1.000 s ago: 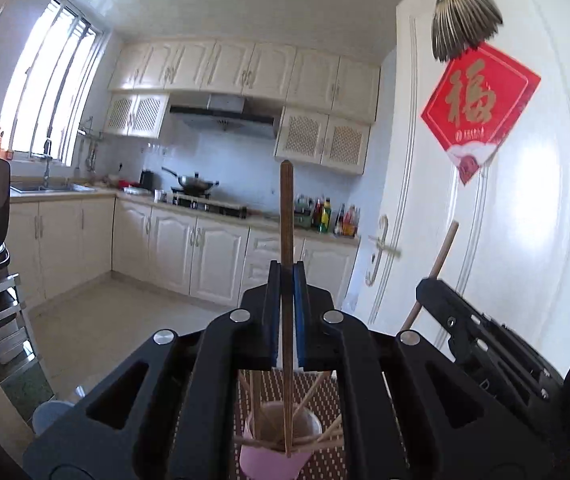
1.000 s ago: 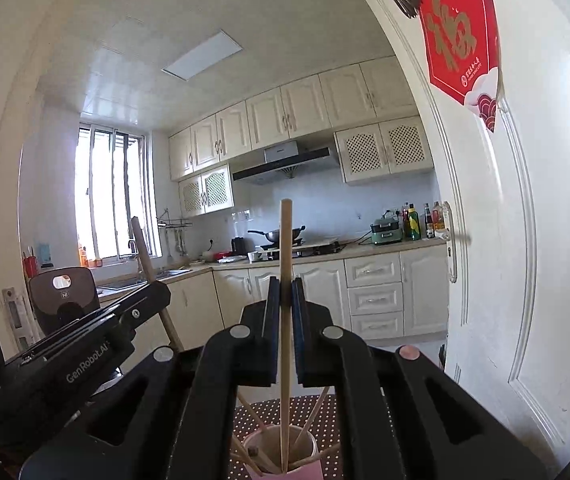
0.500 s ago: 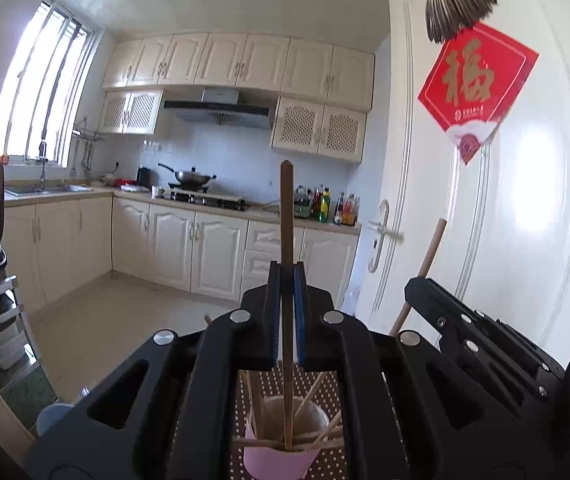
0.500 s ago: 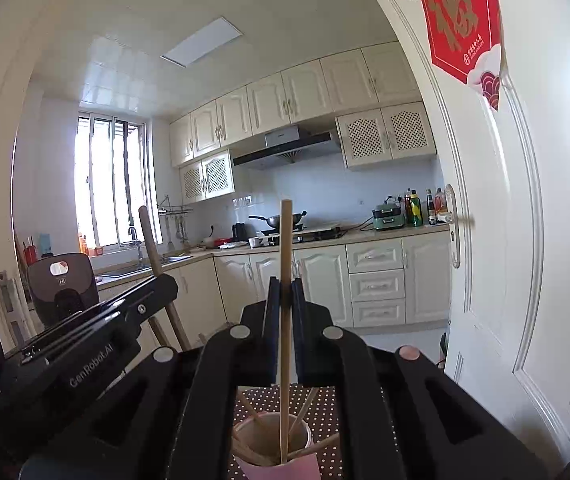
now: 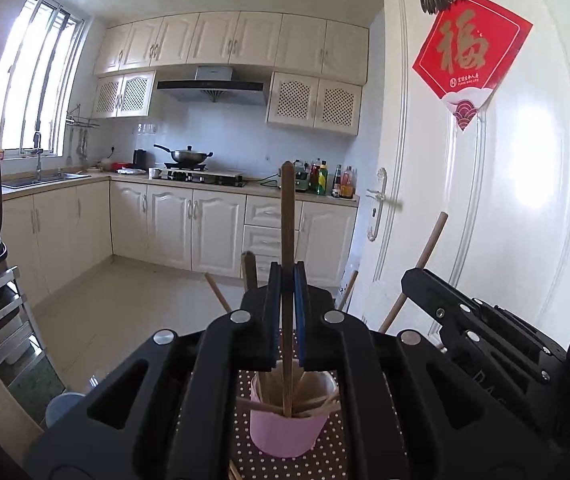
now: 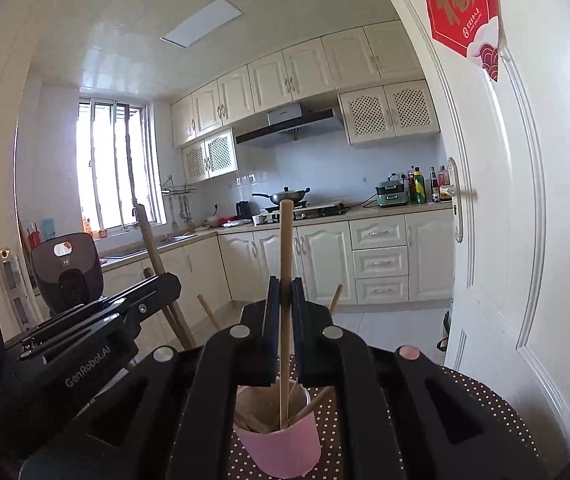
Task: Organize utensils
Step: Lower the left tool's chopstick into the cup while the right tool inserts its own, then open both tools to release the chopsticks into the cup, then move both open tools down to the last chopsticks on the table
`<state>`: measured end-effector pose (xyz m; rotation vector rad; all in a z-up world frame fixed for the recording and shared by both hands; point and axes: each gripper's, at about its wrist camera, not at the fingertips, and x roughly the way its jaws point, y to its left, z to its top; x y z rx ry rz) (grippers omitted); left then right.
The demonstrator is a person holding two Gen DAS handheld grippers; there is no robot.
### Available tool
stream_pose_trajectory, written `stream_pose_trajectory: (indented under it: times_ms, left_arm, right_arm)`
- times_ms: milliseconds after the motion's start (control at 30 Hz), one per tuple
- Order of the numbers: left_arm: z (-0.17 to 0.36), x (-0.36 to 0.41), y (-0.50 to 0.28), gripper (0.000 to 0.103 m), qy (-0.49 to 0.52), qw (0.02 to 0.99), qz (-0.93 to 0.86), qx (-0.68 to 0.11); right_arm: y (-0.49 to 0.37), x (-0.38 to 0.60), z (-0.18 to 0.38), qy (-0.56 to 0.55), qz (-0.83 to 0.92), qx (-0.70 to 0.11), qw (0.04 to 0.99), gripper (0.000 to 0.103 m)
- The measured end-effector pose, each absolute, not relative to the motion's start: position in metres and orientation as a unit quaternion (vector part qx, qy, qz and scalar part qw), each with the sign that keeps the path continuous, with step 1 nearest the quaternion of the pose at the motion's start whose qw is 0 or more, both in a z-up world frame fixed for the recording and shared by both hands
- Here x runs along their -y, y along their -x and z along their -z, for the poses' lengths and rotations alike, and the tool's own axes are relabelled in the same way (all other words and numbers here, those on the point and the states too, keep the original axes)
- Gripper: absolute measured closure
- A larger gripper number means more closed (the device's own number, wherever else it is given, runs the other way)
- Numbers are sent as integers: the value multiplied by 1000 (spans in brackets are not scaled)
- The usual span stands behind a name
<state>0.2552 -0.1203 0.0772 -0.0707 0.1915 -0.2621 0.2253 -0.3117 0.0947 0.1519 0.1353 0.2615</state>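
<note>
My left tool (image 5: pixel 287 312) is clamped on a dark wooden chopstick (image 5: pixel 287 216), my right tool (image 6: pixel 283 316) on a pale one (image 6: pixel 285 264), both tips inside the pink round cup (image 6: pixel 281 446) below. Releasing off-centre could tip it.

the left tool (image 5: pixel 287 312) holds a chopstick (image 5: pixel 287 240) upright between its closed fingers, the lower end inside the cup (image 5: pixel 289 424) directly below. the right tool (image 6: pixel 283 320) grips a second chopstick (image 6: pixel 285 272) the same way, its tip down in the same cup (image 6: pixel 279 446). more sticks lean inside the cup. the cup stands on the desk (image 6: pixel 481 404). the two tools sit side by side. a door (image 5: pixel 505 200) stands to the right, kitchen cabinets (image 5: pixel 189 228) behind.
</note>
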Motion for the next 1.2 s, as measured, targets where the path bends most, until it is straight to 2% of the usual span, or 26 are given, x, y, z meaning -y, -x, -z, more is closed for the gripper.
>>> stream_pose_trajectory:
  times_ms: [600,667,800,1033,1200]
  left_arm:
    - [-90,121,-237,94,13,986,114,-119]
    - [-93,121,-231,88,9,987,112,-116]
    - [-101,117,-216,47,10,990,104,-95]
    - [-108,107,-194,47,7,991,85,-104]
    - [-95,96,-182,44,-2,984,86,-156]
  right_arm:
    - [-211,307,-100,-80,-139,-102,982,97]
    - [-209,308,-102,-82,-140,-107,981,97]
    - [-200,309,-108,-85,-139,-106,981,97]
    - [-178,310,-123,-79,-139,-105,981,94]
    - [-159,303,-118,-65,-157,-128,977,85]
